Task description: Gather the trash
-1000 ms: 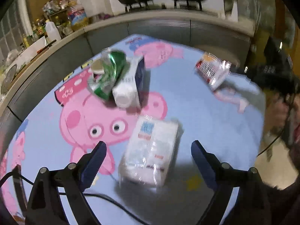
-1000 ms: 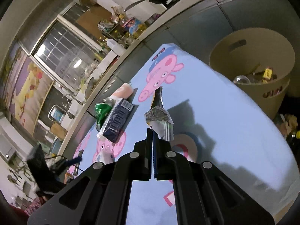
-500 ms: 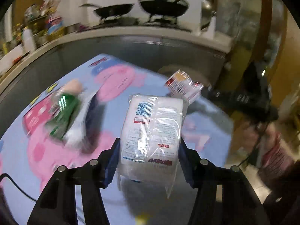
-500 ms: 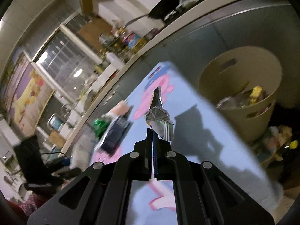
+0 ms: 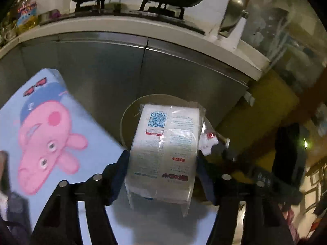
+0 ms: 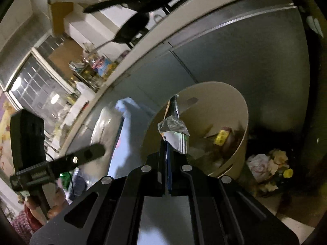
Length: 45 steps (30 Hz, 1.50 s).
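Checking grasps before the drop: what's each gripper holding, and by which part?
Left gripper: tissue pack between the jaws, by its long sides, jaws just opening. Right gripper: foil wrapper, pinched at its lower end.

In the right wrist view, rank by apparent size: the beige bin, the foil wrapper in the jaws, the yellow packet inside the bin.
1. beige bin, clearly the largest.
2. foil wrapper, though it sits close to the camera, which inflates it.
3. yellow packet, the smallest; it lies farther away, so its true size against the wrapper is unsure.
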### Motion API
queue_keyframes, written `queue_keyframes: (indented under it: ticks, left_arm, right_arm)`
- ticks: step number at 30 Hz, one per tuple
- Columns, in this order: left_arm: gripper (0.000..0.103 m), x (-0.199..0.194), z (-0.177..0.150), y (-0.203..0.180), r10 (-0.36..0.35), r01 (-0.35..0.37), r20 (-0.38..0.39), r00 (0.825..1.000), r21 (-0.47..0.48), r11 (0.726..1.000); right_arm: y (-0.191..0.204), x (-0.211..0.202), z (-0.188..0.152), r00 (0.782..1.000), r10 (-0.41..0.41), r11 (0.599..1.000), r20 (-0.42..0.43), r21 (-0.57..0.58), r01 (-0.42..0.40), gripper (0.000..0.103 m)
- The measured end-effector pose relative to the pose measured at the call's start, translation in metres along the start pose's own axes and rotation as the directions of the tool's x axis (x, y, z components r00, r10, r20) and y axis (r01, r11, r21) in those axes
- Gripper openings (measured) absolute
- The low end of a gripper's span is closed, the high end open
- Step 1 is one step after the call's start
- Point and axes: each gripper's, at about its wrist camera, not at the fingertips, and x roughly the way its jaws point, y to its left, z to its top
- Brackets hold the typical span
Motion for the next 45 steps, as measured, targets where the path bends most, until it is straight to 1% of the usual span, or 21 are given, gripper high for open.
queue_keyframes:
  ticks: [1,2,3,4,5,6,10,13,15,18,21,23,25,30,33,36,39,41,43,45]
  left_arm:
    - [0.083,0.007,0.002,0.0,0.009,-0.009,0.001,1.0,-0.013,1.0]
    - [0.084,0.014,0.004,0.001,0.024,-0.024,0.005,1.0,-0.026,0.999]
    - [0.084,0.017,0.004,0.001,0.03,-0.03,0.003,1.0,-0.031,0.999]
    - [0.084,0.018,0.004,0.003,0.033,-0.033,-0.001,0.999,-0.038,0.999]
    - [0.084,0.018,0.004,0.005,0.036,-0.036,-0.001,0.999,-0.047,0.998]
    - [0.084,0.016,0.003,0.007,0.037,-0.036,0.006,0.999,-0.059,0.998]
    - [0.084,-0.008,-0.009,0.016,0.046,-0.042,0.049,0.998,-0.074,0.996]
    - [0.084,-0.03,-0.029,0.02,0.056,-0.05,0.08,0.995,-0.077,0.996]
    - [0.084,-0.046,-0.047,0.022,0.068,-0.062,0.098,0.993,-0.069,0.996]
    - [0.084,-0.071,-0.077,0.029,0.088,-0.08,0.113,0.99,-0.072,0.994]
    - [0.084,-0.092,-0.105,0.038,0.142,-0.132,0.12,0.983,-0.081,0.988]
    - [0.084,-0.103,-0.118,0.042,0.208,-0.199,0.121,0.971,-0.08,0.977]
    - [0.084,-0.117,-0.132,0.048,0.269,-0.258,0.123,0.955,-0.1,0.961]
    - [0.084,-0.141,-0.15,0.059,0.331,-0.312,0.11,0.937,-0.16,0.936]
    - [0.084,-0.157,-0.159,0.061,0.365,-0.343,0.117,0.924,-0.171,0.924]
    - [0.084,-0.171,-0.169,0.063,0.4,-0.375,0.117,0.909,-0.191,0.907]
    - [0.084,-0.188,-0.18,0.066,0.423,-0.39,0.125,0.898,-0.221,0.894]
    - [0.084,-0.2,-0.188,0.068,0.442,-0.404,0.139,0.886,-0.236,0.884]
    - [0.084,-0.209,-0.194,0.07,0.456,-0.413,0.148,0.878,-0.248,0.876]
    - [0.084,-0.219,-0.201,0.073,0.466,-0.418,0.156,0.871,-0.262,0.87]
  right_arm:
    - [-0.003,0.005,0.001,1.0,-0.014,1.0,-0.01,0.003,0.014,0.006]
    - [-0.008,0.011,0.001,0.999,-0.028,1.0,-0.027,0.009,0.029,0.012]
    - [-0.009,0.016,0.002,0.999,-0.037,0.999,-0.034,0.021,0.038,0.024]
    - [-0.013,0.016,0.0,0.999,-0.043,0.998,-0.026,0.039,0.044,0.03]
    - [-0.014,0.015,-0.002,0.999,-0.043,0.998,-0.015,0.045,0.043,0.039]
    - [-0.015,0.013,-0.003,0.999,-0.043,0.998,-0.001,0.047,0.043,0.04]
    - [-0.016,0.002,-0.012,0.999,-0.023,0.998,0.033,0.065,0.021,0.04]
    - [-0.011,-0.005,-0.022,0.999,0.0,0.997,0.037,0.076,-0.003,0.04]
    - [-0.004,-0.008,-0.027,0.999,0.007,0.997,0.036,0.072,-0.009,0.04]
    - [0.012,-0.014,-0.034,0.999,-0.004,0.999,0.043,0.038,0.003,0.04]
    - [0.029,-0.015,-0.044,0.999,0.034,0.999,0.013,0.027,-0.034,0.04]
    - [0.045,-0.015,-0.054,0.999,0.049,0.999,-0.008,0.007,-0.049,0.04]
    - [0.06,-0.017,-0.064,0.998,0.061,0.998,-0.023,-0.006,-0.061,0.04]
    - [0.091,-0.028,-0.09,0.996,0.064,0.998,-0.055,-0.019,-0.065,0.04]
    - [0.116,-0.039,-0.102,0.996,0.055,0.996,-0.065,-0.072,-0.059,0.04]
    - [0.139,-0.052,-0.112,0.998,0.04,0.991,-0.055,-0.127,-0.047,0.04]
    - [0.159,-0.061,-0.123,0.997,0.033,0.986,-0.064,-0.16,-0.043,0.04]
    - [0.175,-0.065,-0.133,0.998,0.014,0.978,-0.067,-0.206,-0.028,0.04]
    - [0.191,-0.07,-0.145,0.998,-0.017,0.964,-0.063,-0.264,0.0,0.04]
    - [0.203,-0.074,-0.151,0.998,-0.034,0.954,-0.056,-0.298,0.016,0.04]
